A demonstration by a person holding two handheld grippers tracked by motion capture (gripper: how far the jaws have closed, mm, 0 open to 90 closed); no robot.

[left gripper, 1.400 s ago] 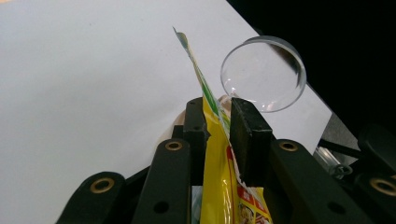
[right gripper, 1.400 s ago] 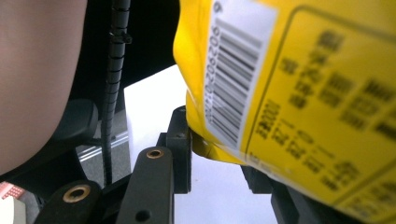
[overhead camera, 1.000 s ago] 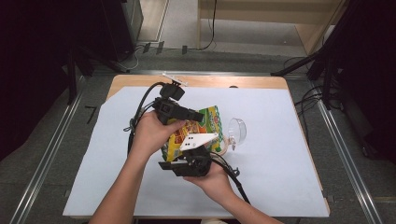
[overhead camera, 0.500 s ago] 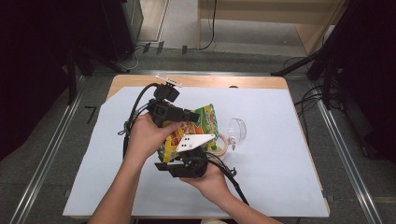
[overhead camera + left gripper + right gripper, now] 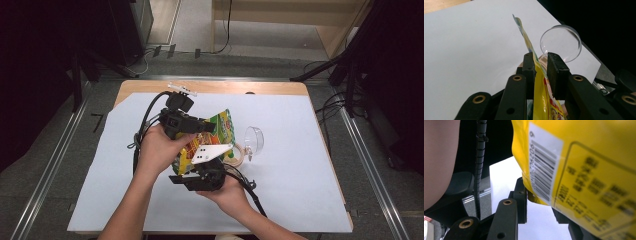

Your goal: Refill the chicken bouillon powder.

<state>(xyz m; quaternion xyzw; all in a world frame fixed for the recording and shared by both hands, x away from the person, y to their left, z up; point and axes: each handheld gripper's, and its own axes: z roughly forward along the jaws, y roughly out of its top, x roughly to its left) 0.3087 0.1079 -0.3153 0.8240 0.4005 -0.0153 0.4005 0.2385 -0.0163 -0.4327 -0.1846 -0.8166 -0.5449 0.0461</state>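
A yellow and green snack bag (image 5: pixel 220 127) is held up above the white sheet between both grippers. My left gripper (image 5: pixel 202 125) comes in from the left and is shut on the bag's side edge. In the left gripper view the bag (image 5: pixel 524 32) runs edge-on between the closed jaws of the left gripper (image 5: pixel 540 58). My right gripper (image 5: pixel 196 169) sits below, with its jaws closed around the bag's lower corner. In the right gripper view the barcode side of the bag (image 5: pixel 586 157) hangs close over the right gripper (image 5: pixel 540 202) and hides one finger.
A clear plastic cup (image 5: pixel 255 139) (image 5: pixel 561 42) lies on its side just right of the bag. A tan ring (image 5: pixel 236 154) lies next to it. A white sheet (image 5: pixel 300 190) covers the wooden table (image 5: pixel 225 87). A small white object (image 5: pixel 182 89) lies at the far edge.
My left hand has shifted slightly to the left with the bag, which tilts a little more. The right gripper has stayed in place below it.
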